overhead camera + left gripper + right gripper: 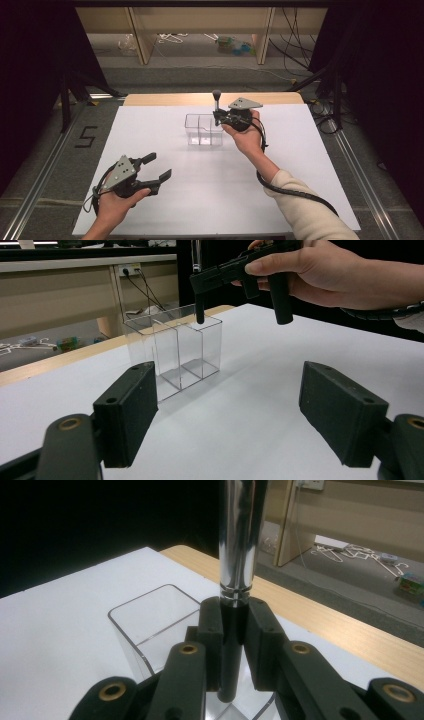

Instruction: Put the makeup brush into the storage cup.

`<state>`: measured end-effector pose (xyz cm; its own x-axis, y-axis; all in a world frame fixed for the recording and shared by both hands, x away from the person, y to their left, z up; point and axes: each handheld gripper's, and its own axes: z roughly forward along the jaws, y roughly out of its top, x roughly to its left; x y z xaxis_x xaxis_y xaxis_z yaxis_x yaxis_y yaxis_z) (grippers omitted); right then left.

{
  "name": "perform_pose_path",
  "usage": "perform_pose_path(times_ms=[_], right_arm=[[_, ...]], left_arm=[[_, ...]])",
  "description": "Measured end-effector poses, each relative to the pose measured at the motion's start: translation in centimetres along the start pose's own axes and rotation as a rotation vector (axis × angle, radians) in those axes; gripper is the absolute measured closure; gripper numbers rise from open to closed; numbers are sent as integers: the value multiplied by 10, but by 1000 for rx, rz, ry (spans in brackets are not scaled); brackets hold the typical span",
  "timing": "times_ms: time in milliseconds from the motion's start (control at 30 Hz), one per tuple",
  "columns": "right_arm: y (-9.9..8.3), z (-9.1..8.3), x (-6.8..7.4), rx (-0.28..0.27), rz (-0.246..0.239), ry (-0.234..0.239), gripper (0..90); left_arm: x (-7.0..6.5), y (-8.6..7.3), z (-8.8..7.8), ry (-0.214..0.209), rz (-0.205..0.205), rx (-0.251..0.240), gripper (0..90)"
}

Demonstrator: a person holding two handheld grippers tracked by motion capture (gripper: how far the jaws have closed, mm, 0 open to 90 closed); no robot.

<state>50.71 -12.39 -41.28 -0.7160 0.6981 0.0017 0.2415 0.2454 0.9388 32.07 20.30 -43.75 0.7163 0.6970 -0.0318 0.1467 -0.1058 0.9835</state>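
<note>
Left gripper (159, 167): lower left of the high view, one hand around the black body, grey three-cornered plate on top. Jaws spread wide, nothing between them. In the left gripper view its two matte black pads sit at lower left and lower right with bare white table (165, 210) between

Clear box (203, 129): one, centre of the high view, just above mid-frame. Transparent hard plastic, rectangular, open top, rounded corners, glossy walls. One clear partition splits it into two compartments side by side. Stands upright on the table. In the left gripper view it is left of centre (175, 352); in the right gripper view its rim sits lower left (145, 615)

Brush (217, 102): one, slim stick, held upright just right of the box in the high view. Lower handle matte black and cylindrical, upper section polished chrome with a ring groove at the joint (237, 545), dark rounded tip at the top. In the left gripper view the black lower end (200, 310) hangs over the box's right-hand compartment; can't tell whether it dips below the rim

Right gripper (218, 118): centre right of the high view, same black body and grey plate, cable trailing down the pale sleeve. Jaws pinching the brush's black handle, pads flat against both sides

Table: one white matte sheet over a light wood top, wood edge visible at the far side
</note>
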Motion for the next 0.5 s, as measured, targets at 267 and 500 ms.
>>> perform_pose_path(times_ms=[267, 500], right_arm=[[-1, 0, 0, 7, 1, -3, 794], [-2, 3, 0, 2, 2, -3, 793]], left_arm=[[0, 0, 0, 1, 1, 0, 232], [0, 0, 0, 2, 1, 0, 232]])
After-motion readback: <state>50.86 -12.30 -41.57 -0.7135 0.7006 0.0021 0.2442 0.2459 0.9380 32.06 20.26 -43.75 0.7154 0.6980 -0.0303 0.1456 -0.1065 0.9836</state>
